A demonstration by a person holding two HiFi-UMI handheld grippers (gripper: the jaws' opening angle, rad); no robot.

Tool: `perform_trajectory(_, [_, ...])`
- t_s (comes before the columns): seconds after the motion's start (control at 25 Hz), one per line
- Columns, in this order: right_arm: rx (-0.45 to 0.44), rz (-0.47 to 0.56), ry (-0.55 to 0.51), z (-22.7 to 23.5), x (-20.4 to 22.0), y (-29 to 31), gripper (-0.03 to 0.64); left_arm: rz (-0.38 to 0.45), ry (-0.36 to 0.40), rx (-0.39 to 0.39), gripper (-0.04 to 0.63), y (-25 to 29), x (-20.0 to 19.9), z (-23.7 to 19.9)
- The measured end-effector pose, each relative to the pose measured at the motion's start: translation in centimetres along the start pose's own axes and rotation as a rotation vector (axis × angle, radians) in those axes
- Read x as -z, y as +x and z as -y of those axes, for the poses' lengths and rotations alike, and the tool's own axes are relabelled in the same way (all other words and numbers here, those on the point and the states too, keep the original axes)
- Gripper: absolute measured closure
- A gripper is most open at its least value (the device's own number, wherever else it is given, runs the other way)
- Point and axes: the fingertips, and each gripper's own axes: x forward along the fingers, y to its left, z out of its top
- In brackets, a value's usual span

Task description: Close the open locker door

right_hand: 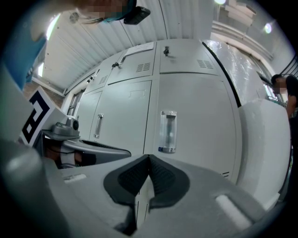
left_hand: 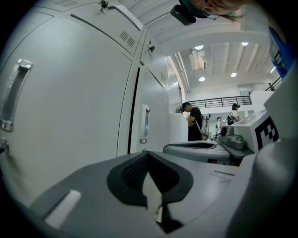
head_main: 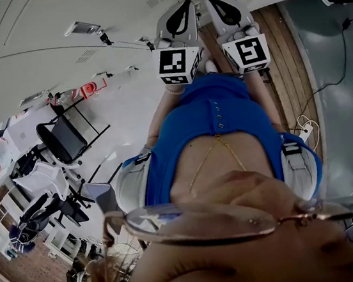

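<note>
White locker doors [right_hand: 191,107] fill the wall in front of me, each with a vertical metal handle [right_hand: 167,131]. In the left gripper view a near door carries a handle [left_hand: 11,95], and a dark vertical gap [left_hand: 134,109] separates it from a further door with its own handle [left_hand: 145,123]; whether either door stands ajar I cannot tell. My left gripper [left_hand: 149,157] is shut and empty, short of the doors. My right gripper [right_hand: 149,160] is shut and empty too, level beside it. In the head view both, left gripper [head_main: 180,14] and right gripper [head_main: 226,6], are held out in front of the blue-shirted torso.
Several people stand further down the room [left_hand: 193,122] past the locker row. A black chair [head_main: 66,137] and office clutter lie to the left. A wooden strip of floor [head_main: 285,58] and a cable [head_main: 341,70] run on the right.
</note>
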Motion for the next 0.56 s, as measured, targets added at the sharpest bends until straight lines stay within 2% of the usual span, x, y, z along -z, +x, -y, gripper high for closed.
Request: perform_trajectory(0.56, [-0.008,-0.007,0.004,-0.08,0.26,-0.11,0.617,0.001,-0.003,0.003,0.604,-0.04,0.15,0.32])
